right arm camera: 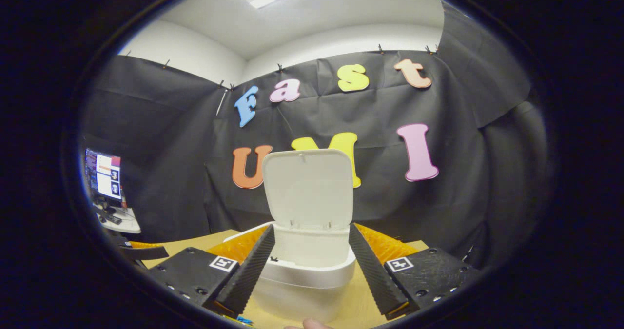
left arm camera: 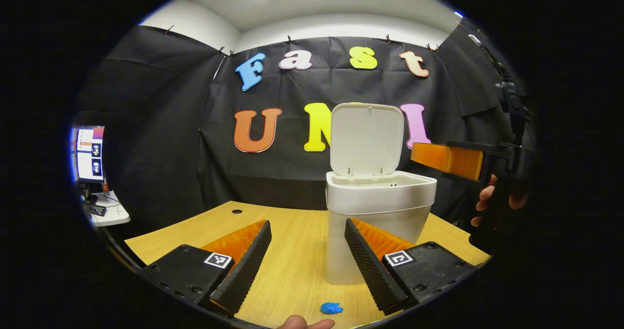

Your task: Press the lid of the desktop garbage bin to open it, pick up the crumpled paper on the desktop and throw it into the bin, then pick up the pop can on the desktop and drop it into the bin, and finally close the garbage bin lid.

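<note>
A white desktop bin (left arm camera: 378, 222) stands on the wooden table with its lid (left arm camera: 366, 139) swung upright. My left gripper (left arm camera: 307, 263) is open low over the table, just in front of the bin, with nothing between its fingers. My right gripper (left arm camera: 420, 156), held by a hand (left arm camera: 487, 203), hovers just above the bin's right rim. In the right gripper view the right gripper (right arm camera: 309, 263) is open and empty over the bin's mouth (right arm camera: 312, 270), facing the raised lid (right arm camera: 308, 187). A small blue crumpled scrap (left arm camera: 331, 308) lies on the table near the front edge.
The wooden table (left arm camera: 292, 231) has a cable hole (left arm camera: 237, 211) at its far left. A side desk with a monitor (left arm camera: 90, 153) stands outside the booth on the left. A fingertip (left arm camera: 304, 323) shows at the bottom edge. Black cloth closes off the back and right.
</note>
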Demonstrator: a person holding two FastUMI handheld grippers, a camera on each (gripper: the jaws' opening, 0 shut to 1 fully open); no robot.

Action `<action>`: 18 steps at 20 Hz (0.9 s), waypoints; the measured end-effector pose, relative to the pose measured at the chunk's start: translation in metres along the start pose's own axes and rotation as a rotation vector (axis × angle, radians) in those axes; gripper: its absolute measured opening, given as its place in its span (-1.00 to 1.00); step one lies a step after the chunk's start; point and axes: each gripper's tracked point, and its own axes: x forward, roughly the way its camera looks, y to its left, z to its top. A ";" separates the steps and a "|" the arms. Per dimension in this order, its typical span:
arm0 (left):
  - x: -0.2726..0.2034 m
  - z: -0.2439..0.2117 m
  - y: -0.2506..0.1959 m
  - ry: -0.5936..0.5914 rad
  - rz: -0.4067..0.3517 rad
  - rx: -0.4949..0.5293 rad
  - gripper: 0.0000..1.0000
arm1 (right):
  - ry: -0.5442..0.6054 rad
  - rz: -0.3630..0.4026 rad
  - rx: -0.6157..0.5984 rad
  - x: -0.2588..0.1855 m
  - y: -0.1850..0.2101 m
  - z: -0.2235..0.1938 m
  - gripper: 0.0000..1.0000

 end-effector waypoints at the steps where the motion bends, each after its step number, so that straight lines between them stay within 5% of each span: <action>1: -0.001 -0.003 0.001 0.004 0.005 -0.003 0.95 | -0.008 -0.013 0.012 -0.005 -0.007 0.001 0.89; 6: -0.007 -0.006 -0.011 -0.002 -0.029 -0.006 0.95 | -0.057 -0.082 0.018 -0.036 -0.038 0.008 0.89; 18: -0.012 -0.065 -0.020 0.111 -0.070 0.019 0.95 | 0.037 -0.105 0.035 -0.083 -0.063 -0.071 0.97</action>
